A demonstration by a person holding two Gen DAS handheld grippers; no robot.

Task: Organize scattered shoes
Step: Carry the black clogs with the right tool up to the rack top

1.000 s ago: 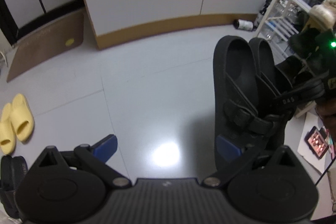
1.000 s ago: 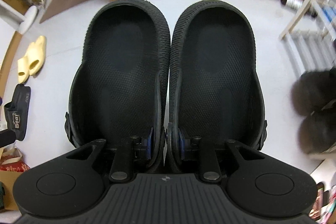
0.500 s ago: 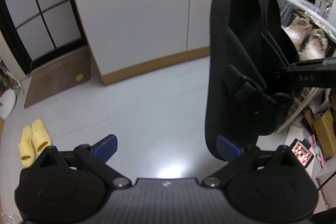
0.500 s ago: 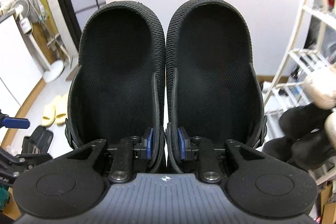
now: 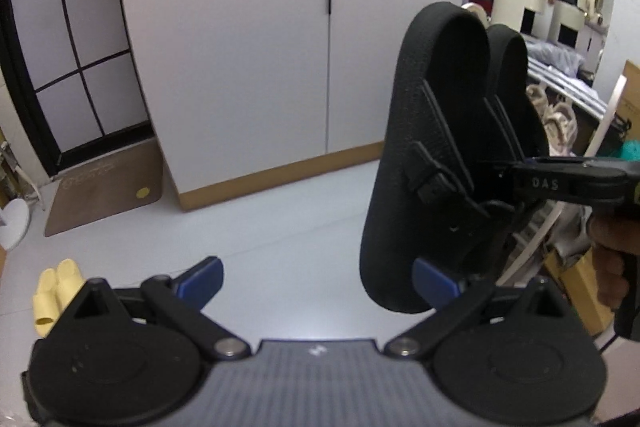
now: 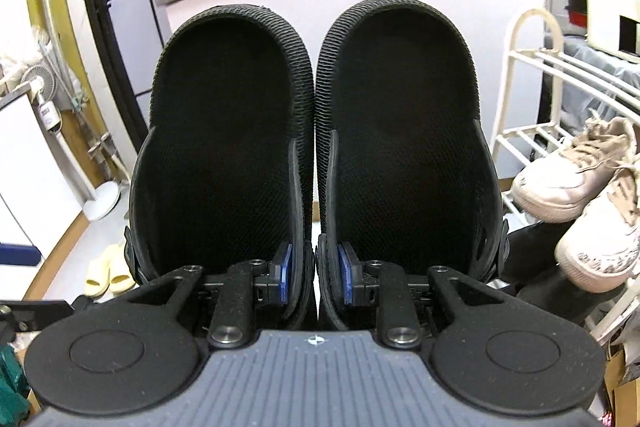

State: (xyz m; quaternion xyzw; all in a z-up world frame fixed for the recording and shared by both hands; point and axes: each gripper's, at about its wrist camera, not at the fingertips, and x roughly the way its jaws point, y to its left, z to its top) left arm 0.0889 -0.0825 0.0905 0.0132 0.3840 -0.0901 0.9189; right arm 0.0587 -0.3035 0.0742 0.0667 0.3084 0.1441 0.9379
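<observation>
Both grippers show here: the right gripper (image 6: 314, 279) is pinched nearly closed on the pair of black clogs (image 6: 316, 147), its blue pads (image 6: 285, 273) pressing the two inner side walls together so the shoes hang side by side, toes pointing away from the camera and openings facing it; the left gripper (image 5: 316, 279) stands wide, its blue fingertips (image 5: 202, 277) well apart with only bare floor between them, gripping nothing; seen from the left wrist view, the same clogs (image 5: 432, 155) are lifted clear of the pale floor (image 5: 280, 239), tilted with toes up, clamped by the black arm of the right gripper (image 5: 560, 181) that comes in from the right edge, with the person's hand (image 5: 612, 263) behind it; the heel of the nearer clog sits just in front of the left gripper's right fingertip, and whether they touch I cannot tell; a white rack (image 6: 532, 115) stands to the right of the clogs, with white sneakers (image 6: 580, 195) resting on it; a pair of yellow slides (image 5: 52, 291) lies on the floor at lower left, and a brown mat (image 5: 104, 187) lies beside the white cabinet (image 5: 260, 67) that fills the background
</observation>
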